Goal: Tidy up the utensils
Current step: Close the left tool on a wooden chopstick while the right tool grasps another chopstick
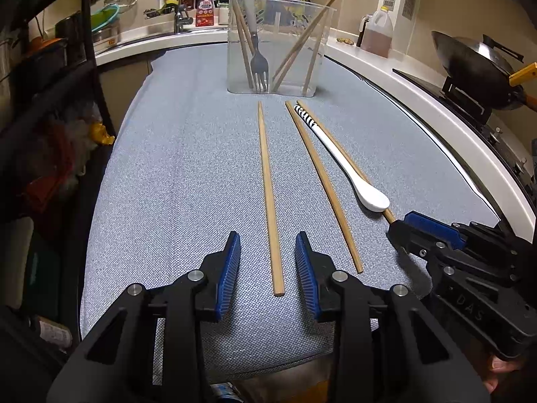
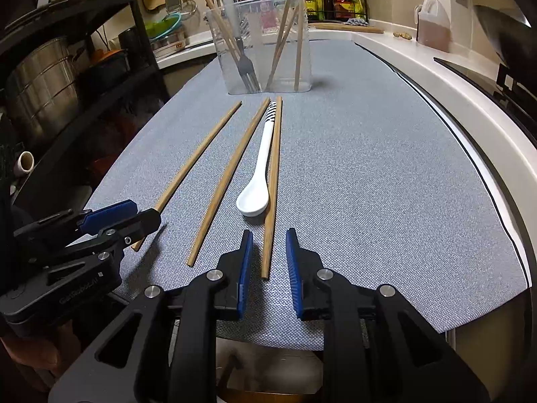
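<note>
While both grippers hover spread, left gripper [image 1: 267, 262] and right gripper [image 2: 268, 262] hold nothing; clear container [image 1: 278, 43] holds fork [image 1: 259, 60], several chopsticks [image 1: 302, 43].

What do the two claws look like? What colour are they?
Both look alike: the left claw and right claw have black plastic frames with triangle-shaped holes, shiny round silver bolts, and two flat fingers with ribbed blue pads. Small pale lettering is printed on their sides. No cables show.
</note>
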Tool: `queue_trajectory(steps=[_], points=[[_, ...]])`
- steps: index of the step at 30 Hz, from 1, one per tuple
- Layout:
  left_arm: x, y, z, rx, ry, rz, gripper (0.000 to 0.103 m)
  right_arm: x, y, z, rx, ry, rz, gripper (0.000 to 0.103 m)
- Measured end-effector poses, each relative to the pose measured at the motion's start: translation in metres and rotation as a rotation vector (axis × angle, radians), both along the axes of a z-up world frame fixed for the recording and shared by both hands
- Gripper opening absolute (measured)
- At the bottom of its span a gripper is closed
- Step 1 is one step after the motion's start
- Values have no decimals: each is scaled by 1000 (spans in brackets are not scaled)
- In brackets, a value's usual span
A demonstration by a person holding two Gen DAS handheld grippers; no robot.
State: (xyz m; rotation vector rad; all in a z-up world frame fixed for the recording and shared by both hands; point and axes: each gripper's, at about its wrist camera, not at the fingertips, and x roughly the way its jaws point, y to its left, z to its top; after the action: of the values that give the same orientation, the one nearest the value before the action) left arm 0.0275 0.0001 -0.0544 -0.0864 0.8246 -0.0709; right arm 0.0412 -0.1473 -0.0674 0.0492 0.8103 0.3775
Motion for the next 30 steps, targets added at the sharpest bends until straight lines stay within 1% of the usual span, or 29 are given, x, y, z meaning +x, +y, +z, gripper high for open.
queue_trajectory(steps=[5, 7, 10, 13, 16, 19, 21, 22, 30], points=[[1, 0, -1, 2, 5, 0, 32, 1, 2, 0, -17, -6, 0, 20], [1, -1, -1, 5, 5, 0, 32, 1, 3, 0, -24, -8, -3, 17], [1, -1, -1, 8, 5, 2, 31, 2, 1, 0, -34, -9, -9, 9], [2, -2, -2, 13, 4, 2, 28, 3, 1, 0, -40, -10, -9, 6], [2, -3, -2, 18, 4, 2, 24, 2, 1, -1, -47, -12, -8, 5], [1, -3, -2, 24, 4, 0, 16, 2, 0, -1, -48, -13, -7, 5], [1, -3, -2, 24, 5, -3, 8, 1, -1, -1, -49, -14, -8, 5], [1, -3, -2, 26, 6, -4, 7, 1, -1, -1, -51, -16, -9, 5], [-2, 6, 2, 20, -16, 39, 7, 0, -12, -1, -79, -20, -77, 5]])
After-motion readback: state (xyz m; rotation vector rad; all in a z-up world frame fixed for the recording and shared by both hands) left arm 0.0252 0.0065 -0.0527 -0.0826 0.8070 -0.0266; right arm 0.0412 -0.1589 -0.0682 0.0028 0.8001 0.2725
